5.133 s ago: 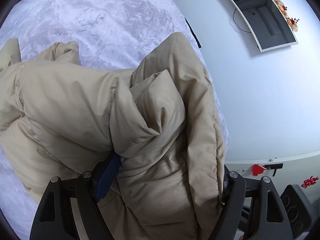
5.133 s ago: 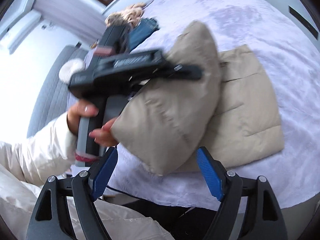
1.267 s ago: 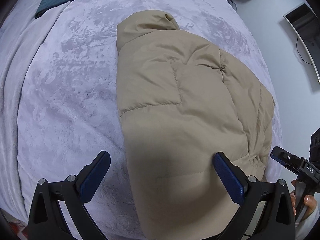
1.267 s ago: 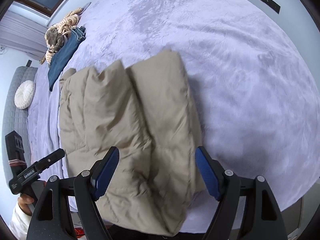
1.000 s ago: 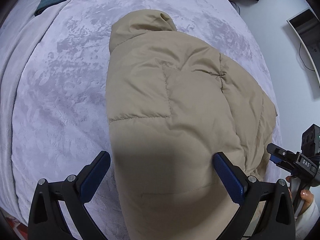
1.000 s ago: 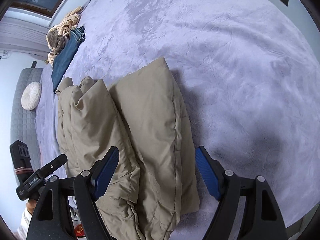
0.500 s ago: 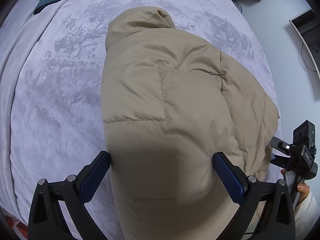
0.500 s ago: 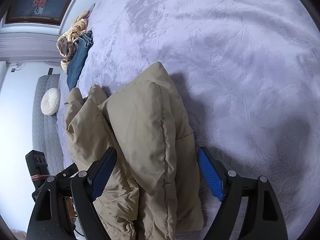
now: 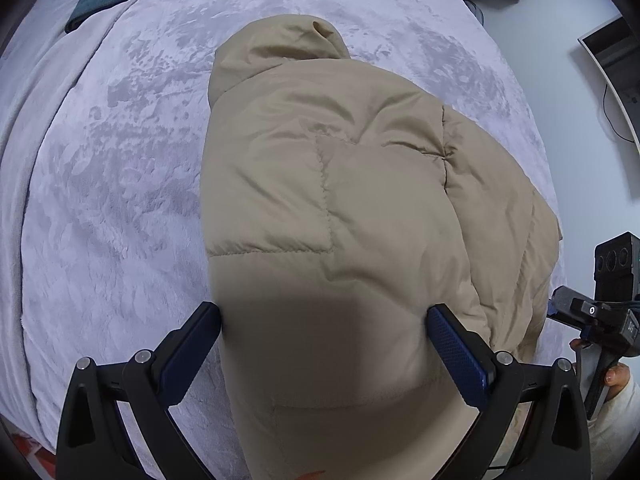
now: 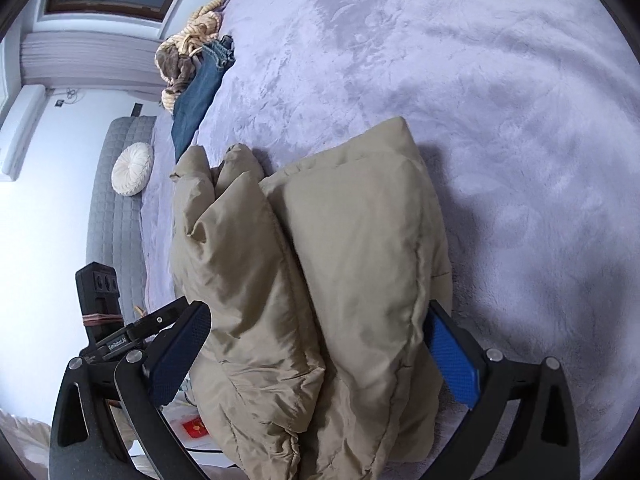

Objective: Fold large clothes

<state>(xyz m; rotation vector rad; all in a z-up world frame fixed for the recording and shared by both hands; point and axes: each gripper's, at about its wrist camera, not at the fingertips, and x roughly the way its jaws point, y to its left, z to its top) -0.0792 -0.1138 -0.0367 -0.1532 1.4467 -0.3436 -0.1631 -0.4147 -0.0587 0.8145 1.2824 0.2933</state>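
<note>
The folded beige puffer jacket (image 9: 352,216) is lying on the lilac bedspread (image 9: 120,208), its long axis running from the near bed edge toward the jeans (image 10: 200,88). It is being straddled at the near end by both grippers: the left gripper (image 9: 324,344) is spread wide, and the right gripper (image 10: 316,352) (nearer the bundle's outer edge) has just been opened fully, pads flanking rather than pinching.

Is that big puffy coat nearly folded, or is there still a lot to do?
Mostly done: the beige puffer jacket lies folded in a thick bundle on the lavender blanket. Both the left gripper and right gripper straddle it, jaws wide. Probably only squaring up remains.
</note>
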